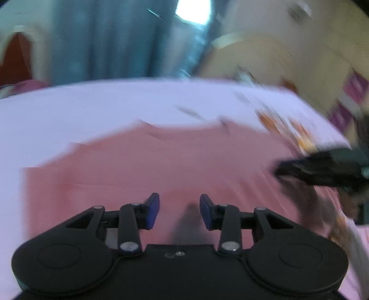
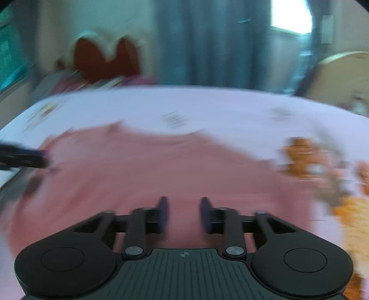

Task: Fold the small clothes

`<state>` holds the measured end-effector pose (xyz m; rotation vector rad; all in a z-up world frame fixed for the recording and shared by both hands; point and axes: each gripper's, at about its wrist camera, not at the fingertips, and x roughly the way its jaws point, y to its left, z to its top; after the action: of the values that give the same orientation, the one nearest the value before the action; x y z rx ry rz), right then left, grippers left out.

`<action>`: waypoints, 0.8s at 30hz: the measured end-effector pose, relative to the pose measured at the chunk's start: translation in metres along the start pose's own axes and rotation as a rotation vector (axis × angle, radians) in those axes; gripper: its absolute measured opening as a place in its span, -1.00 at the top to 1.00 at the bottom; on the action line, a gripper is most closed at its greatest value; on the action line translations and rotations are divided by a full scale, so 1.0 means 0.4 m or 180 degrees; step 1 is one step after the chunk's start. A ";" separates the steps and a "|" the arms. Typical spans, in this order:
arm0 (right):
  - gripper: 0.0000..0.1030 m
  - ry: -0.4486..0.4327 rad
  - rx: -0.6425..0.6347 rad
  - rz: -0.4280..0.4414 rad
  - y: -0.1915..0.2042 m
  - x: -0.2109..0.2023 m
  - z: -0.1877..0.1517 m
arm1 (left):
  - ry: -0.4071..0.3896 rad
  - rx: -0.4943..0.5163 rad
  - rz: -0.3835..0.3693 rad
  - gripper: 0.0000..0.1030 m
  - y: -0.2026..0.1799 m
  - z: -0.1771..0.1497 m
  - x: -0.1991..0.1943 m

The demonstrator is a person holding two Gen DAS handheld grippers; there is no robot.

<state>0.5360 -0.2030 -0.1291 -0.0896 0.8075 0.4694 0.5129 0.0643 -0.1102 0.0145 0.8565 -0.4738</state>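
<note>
A pink garment (image 1: 150, 166) lies spread flat on a pale lilac bed sheet (image 1: 92, 108); both views are blurred. My left gripper (image 1: 180, 203) hovers over the garment's near part, open, with only cloth showing through the gap between its blue pads. The right gripper (image 1: 322, 170) shows as a dark shape over the garment's right edge. In the right wrist view the same garment (image 2: 150, 170) fills the middle. My right gripper (image 2: 183, 205) is above it, jaws apart with nothing between them. The left gripper (image 2: 23, 157) pokes in at the left edge.
The sheet carries orange bear prints (image 2: 302, 157) to the right of the garment. Behind the bed hang blue-grey curtains (image 2: 207, 46) beside a bright window (image 2: 290, 16). A red-brown headboard (image 2: 106, 60) stands at the back left, and a beige rounded piece of furniture (image 1: 276, 57) at the right.
</note>
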 end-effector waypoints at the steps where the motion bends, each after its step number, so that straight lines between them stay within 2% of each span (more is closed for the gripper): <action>1: 0.68 0.0039 -0.0155 -0.0086 0.028 0.024 0.006 | 0.0047 0.0066 0.0021 0.29 -0.016 0.003 0.026; 3: 0.68 0.0030 -0.0179 -0.0196 0.041 0.054 0.028 | 0.0016 0.0034 0.0061 0.25 -0.023 0.021 0.061; 6: 0.68 -0.0025 0.0080 -0.0327 -0.002 0.079 0.054 | -0.0044 -0.0190 0.0100 0.27 0.003 0.048 0.079; 8: 0.68 -0.0039 0.0273 -0.0226 -0.039 0.080 0.056 | -0.0098 -0.0240 0.0102 0.30 0.018 0.046 0.075; 10: 0.68 -0.0038 0.0324 -0.0270 -0.058 0.065 0.058 | -0.0130 -0.0311 0.0070 0.30 0.035 0.034 0.059; 11: 0.68 -0.0042 0.0333 -0.0398 -0.066 0.052 0.060 | -0.0157 -0.0342 0.0097 0.28 0.046 0.024 0.047; 12: 0.67 -0.0072 0.0346 -0.0433 -0.071 0.029 0.063 | -0.0189 -0.0353 0.0169 0.11 0.046 0.017 0.029; 13: 0.67 -0.0133 0.0413 -0.0334 -0.073 0.002 0.057 | -0.0239 -0.0346 0.0230 0.00 0.041 0.009 0.012; 14: 0.67 -0.0153 0.0479 -0.0221 -0.069 -0.013 0.051 | -0.0297 -0.0348 0.0231 -0.20 0.033 0.003 0.000; 15: 0.67 -0.0130 0.0488 -0.0127 -0.059 -0.018 0.047 | -0.0323 -0.0333 0.0217 -0.24 0.019 0.001 0.001; 17: 0.65 -0.0046 0.0324 0.0015 -0.005 0.000 0.037 | -0.0271 -0.0245 0.0227 -0.19 -0.015 -0.008 0.017; 18: 0.48 -0.0016 0.0190 0.0016 0.024 0.006 0.026 | -0.0242 -0.0212 0.0244 -0.17 -0.029 -0.011 0.026; 19: 0.11 -0.0033 0.0079 -0.0023 0.041 0.008 0.017 | -0.0252 -0.0190 0.0295 -0.17 -0.037 -0.017 0.025; 20: 0.07 -0.0060 -0.0021 -0.0122 0.048 0.002 0.003 | -0.0276 -0.0206 0.0380 -0.18 -0.032 -0.026 0.019; 22: 0.06 -0.0065 0.0159 -0.0242 0.002 -0.017 -0.020 | -0.0306 -0.0347 0.0563 -0.22 0.010 -0.052 -0.006; 24: 0.07 -0.0047 0.0407 -0.0581 -0.066 -0.044 -0.046 | -0.0357 -0.0462 0.0752 -0.08 0.064 -0.086 -0.038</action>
<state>0.5246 -0.2379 -0.1319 -0.0408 0.8048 0.2455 0.4900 0.0999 -0.1264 -0.0437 0.7658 -0.1885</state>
